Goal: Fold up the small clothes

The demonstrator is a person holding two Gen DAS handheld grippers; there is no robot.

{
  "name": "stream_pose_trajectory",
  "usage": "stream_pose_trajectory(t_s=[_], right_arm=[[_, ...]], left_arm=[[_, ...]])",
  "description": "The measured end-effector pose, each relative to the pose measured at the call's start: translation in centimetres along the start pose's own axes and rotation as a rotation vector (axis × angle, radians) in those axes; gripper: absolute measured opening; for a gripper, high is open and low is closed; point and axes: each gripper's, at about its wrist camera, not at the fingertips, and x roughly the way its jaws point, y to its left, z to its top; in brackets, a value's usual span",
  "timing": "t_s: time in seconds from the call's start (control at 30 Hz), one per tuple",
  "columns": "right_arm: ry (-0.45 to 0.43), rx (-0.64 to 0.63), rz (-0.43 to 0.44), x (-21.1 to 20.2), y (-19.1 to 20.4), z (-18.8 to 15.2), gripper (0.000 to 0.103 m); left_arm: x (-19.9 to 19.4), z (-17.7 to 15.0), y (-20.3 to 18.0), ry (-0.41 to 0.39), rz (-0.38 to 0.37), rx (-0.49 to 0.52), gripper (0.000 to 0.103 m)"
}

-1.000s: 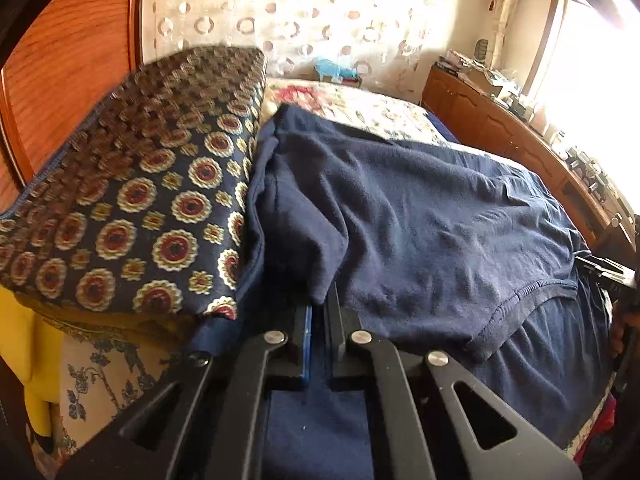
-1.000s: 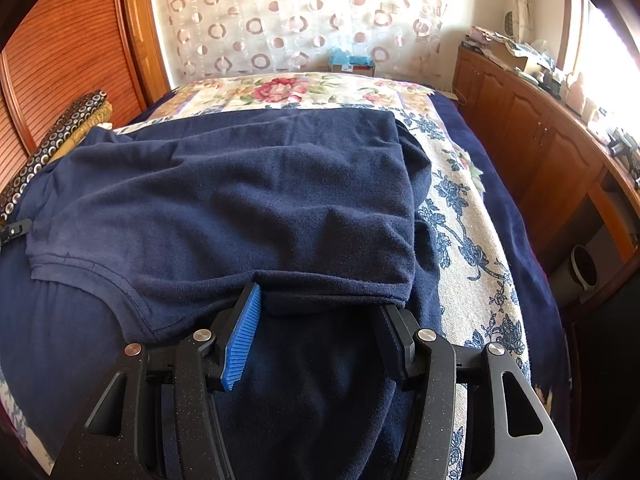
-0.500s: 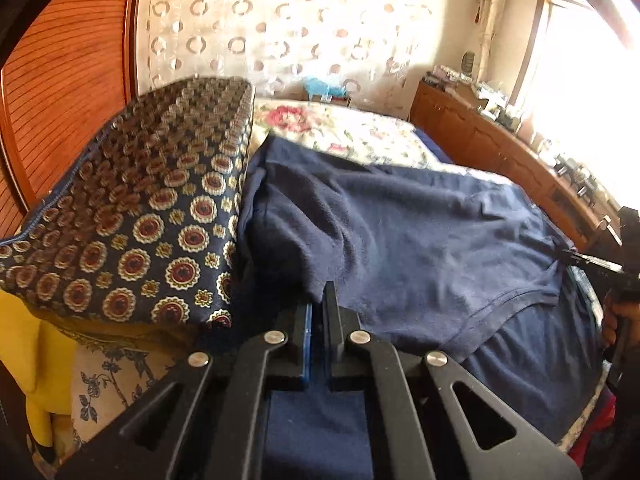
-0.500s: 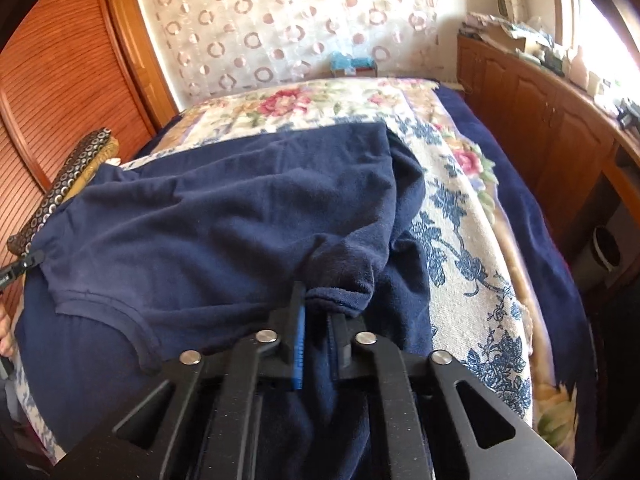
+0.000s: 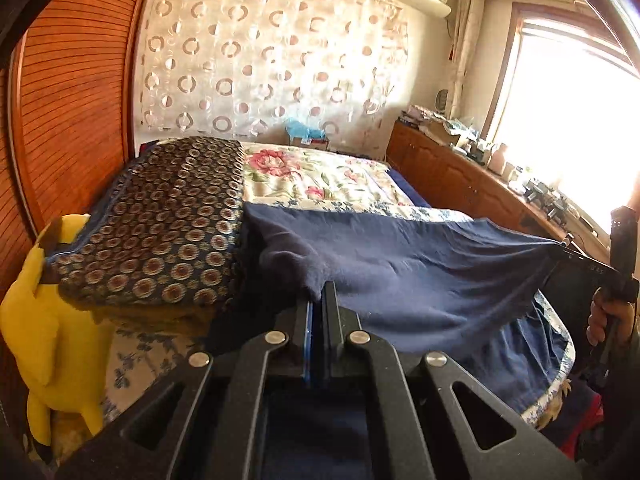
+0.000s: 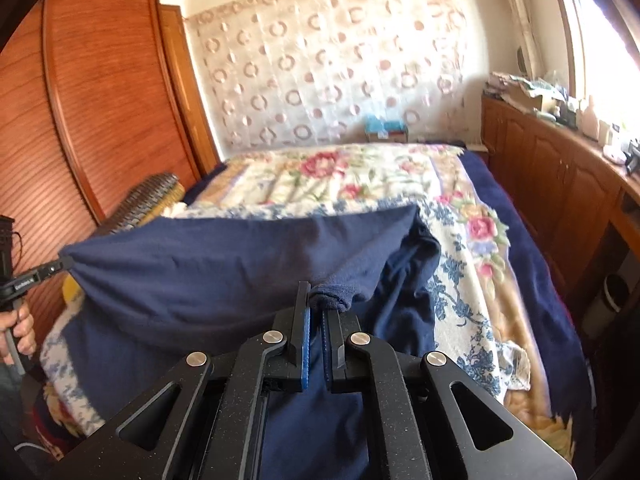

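Note:
A navy blue garment hangs stretched above the bed between my two grippers; in the right wrist view it spans from left to centre. My left gripper is shut on one edge of it. My right gripper is shut on a bunched edge of it. Each gripper shows in the other's view: the right one at the far right, the left one at the far left, both pinching the cloth. The garment's lower part droops onto the bed.
A floral bedspread covers the bed. A dark patterned cushion lies at the left, with a yellow plush toy beside it. A wooden wardrobe stands left, a wooden cabinet with clutter right.
The right gripper closed on the garment's edge. Both grippers then rose, lifting the garment off the bed and pulling it taut between them.

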Motion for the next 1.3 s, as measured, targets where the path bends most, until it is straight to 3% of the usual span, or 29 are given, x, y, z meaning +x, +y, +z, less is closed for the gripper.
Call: stream_pose_trajectory(t_s=[0.27, 0.5, 0.73, 0.8, 0.87, 0.93, 1.3], right_arm=[[0.021, -0.023, 0.019, -4.3, 0.9, -2.4, 0.002], [0.15, -0.024, -0.028, -2.6, 0.7, -8.0, 0.002], [0.179, -0.019, -0.043, -1.8, 0.4, -9.5, 0.002], [0.175, -0.03, -0.052, -2.1, 0.8, -9.6, 0.002], [0.176, -0.042, -0.061, -2.1, 1.1, -9.6, 0.003], [0.177, -0.05, -0.068, -2.1, 1.1, -9.6, 0.004], [0.163, -0.059, -0.085, -3.0, 1.4, -9.2, 0.011]], left_arm=[[-2.5, -2.7, 1.0, 0.028, 0.017, 0.0, 0.001], [-0.1, -7.1, 1.7, 0.147, 0.036, -0.036, 0.001], [0.1, -8.8, 1.6, 0.183, 0.043, -0.046, 0.003], [0.0, -8.7, 1.4, 0.179, 0.056, -0.037, 0.008], [-0.1, -8.5, 1.3, 0.18, 0.072, -0.023, 0.028], [-0.6, -8.4, 1.7, 0.168, 0.093, -0.011, 0.041], [-0.3, -8.1, 2.6, 0.175, 0.125, -0.013, 0.055]])
